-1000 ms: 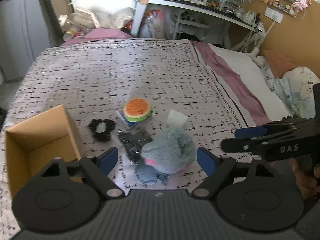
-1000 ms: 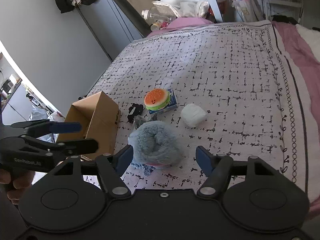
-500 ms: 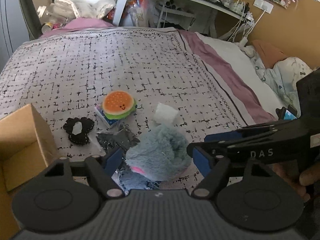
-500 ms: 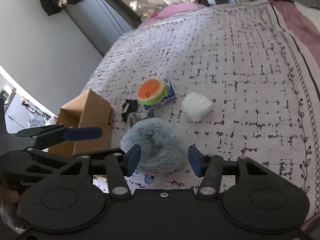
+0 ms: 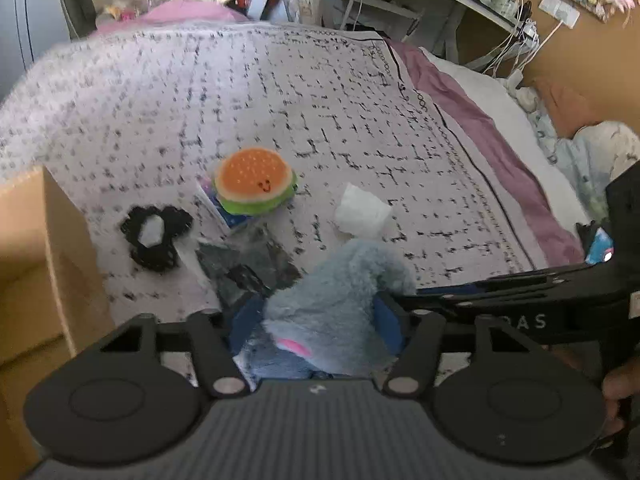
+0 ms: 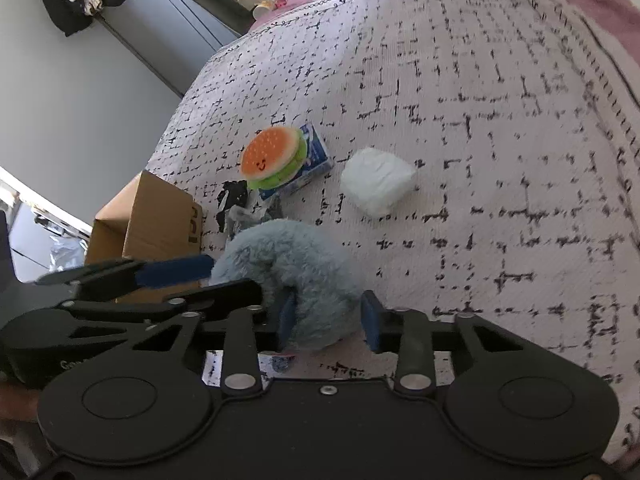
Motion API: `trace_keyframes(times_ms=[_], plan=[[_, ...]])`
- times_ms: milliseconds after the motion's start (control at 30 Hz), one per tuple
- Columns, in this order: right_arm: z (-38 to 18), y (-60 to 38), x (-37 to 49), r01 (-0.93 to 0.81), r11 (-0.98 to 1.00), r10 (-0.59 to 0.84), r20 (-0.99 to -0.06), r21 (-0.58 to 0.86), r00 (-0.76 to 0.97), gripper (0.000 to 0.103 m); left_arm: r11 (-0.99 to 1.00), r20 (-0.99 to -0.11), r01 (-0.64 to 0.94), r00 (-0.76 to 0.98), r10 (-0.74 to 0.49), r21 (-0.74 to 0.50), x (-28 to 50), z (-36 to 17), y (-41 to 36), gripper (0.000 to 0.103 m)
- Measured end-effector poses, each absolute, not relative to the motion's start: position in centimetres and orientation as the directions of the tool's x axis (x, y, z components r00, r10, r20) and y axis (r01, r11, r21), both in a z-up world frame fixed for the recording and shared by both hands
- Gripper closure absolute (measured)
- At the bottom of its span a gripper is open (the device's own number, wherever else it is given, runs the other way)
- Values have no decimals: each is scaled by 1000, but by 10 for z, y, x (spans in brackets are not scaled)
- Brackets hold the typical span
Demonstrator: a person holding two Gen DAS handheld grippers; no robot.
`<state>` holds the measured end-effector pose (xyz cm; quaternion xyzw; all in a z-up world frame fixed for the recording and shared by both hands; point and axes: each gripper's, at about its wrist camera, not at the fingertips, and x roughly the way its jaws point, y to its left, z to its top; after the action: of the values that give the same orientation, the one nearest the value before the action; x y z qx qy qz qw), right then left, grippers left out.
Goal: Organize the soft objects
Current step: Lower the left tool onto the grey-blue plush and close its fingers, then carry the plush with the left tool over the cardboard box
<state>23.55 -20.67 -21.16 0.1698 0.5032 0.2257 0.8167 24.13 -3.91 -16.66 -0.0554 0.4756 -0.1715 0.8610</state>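
Observation:
A fluffy grey-blue plush (image 5: 340, 300) with a pink patch lies on the patterned bedspread. My left gripper (image 5: 316, 320) is shut on it, blue pads pressed into both sides. My right gripper (image 6: 328, 320) is shut on the same plush (image 6: 296, 264) from the other side. A burger plush (image 5: 254, 180) rests on a blue packet (image 6: 314, 156) farther out. A white soft wad (image 5: 362, 212) lies to its right. A black lace scrunchie (image 5: 154, 236) lies left, near the open cardboard box (image 5: 36, 264).
A dark shiny bag (image 5: 248, 260) lies flat just beyond the plush. The bed's right side has a mauve sheet (image 5: 500, 160) and a pillow. A desk and shelves stand beyond the bed's far end. A grey wardrobe (image 6: 80, 92) is to the left.
Both grippers have moved in on the grey-blue plush and closed on it; a second ago both stood open and apart from it.

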Motion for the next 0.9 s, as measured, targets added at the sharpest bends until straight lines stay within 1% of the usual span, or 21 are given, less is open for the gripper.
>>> trace_keyframes(times_ms=[33,100,167,633,900], plan=[[-212,-206,235,-198,838,543,-744,508,389,76,934,-802,236,481,-353,-269,242,-167,-39,50],[-208,-202,233,-209,845,533,-750,492,391,78,936,-800,235,490,-347,-262,240,-165,-39,55],[-203,-202,230,-211,844,535,-746,493,396,79,937,-793,235,501,-346,-260,237,-161,-39,56],[-148,-200,206,-292,834,551,-681,467,483,79,938,-717,256,607,-344,-233,206,-111,-36,56],[-126,-182,197,-356,817,576,-643,453,504,79,944,-677,236,658,-330,-230,189,-90,-16,56]])
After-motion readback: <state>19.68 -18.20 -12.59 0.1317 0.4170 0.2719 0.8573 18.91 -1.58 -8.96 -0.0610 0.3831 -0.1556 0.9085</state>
